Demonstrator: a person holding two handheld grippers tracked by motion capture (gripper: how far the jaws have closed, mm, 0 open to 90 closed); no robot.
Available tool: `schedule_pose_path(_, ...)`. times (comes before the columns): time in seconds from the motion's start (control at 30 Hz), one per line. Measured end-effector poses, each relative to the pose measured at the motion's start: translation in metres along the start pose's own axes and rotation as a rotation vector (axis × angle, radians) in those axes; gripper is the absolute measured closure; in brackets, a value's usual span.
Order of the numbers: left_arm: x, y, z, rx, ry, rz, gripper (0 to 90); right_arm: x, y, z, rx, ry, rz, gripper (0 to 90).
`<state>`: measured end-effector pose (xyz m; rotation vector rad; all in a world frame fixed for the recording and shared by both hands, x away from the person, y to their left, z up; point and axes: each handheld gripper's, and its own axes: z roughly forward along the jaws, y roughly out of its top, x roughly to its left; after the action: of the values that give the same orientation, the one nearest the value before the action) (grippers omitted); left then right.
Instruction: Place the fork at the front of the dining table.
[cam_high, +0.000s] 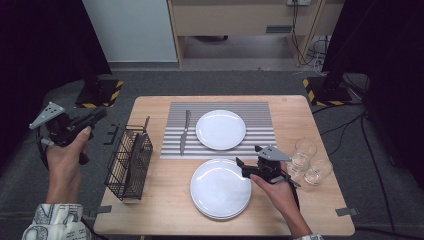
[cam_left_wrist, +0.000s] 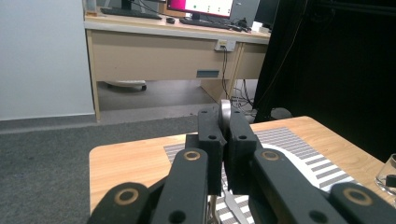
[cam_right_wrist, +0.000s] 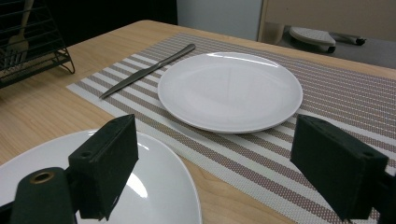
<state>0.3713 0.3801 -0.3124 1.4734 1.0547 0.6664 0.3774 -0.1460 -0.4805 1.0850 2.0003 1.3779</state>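
High view: our left gripper (cam_high: 95, 116) hangs left of the table, jaws pressed together, perhaps pinching something thin. Our right gripper (cam_high: 241, 164) hovers spread over the near plate (cam_high: 220, 189), empty; the knife (cam_high: 184, 131) lies on the striped mat (cam_high: 260, 120).

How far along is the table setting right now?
Done: a plate sits on the striped mat, with a knife to its left. In hand: the left claw is shut on what looks like a silver utensil, held near the wire basket. The right claw hangs open over the plate stack. Likely left: placing that utensil and the glasses.
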Motion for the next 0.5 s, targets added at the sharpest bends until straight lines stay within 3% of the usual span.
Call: schedule_pose_path(0.5, -0.011, 0.012, 0.004, -0.030, -0.022, 0.003, 86.3, 0.000, 0.000, 0.000, 0.000, -0.001, -0.002, 14.8)
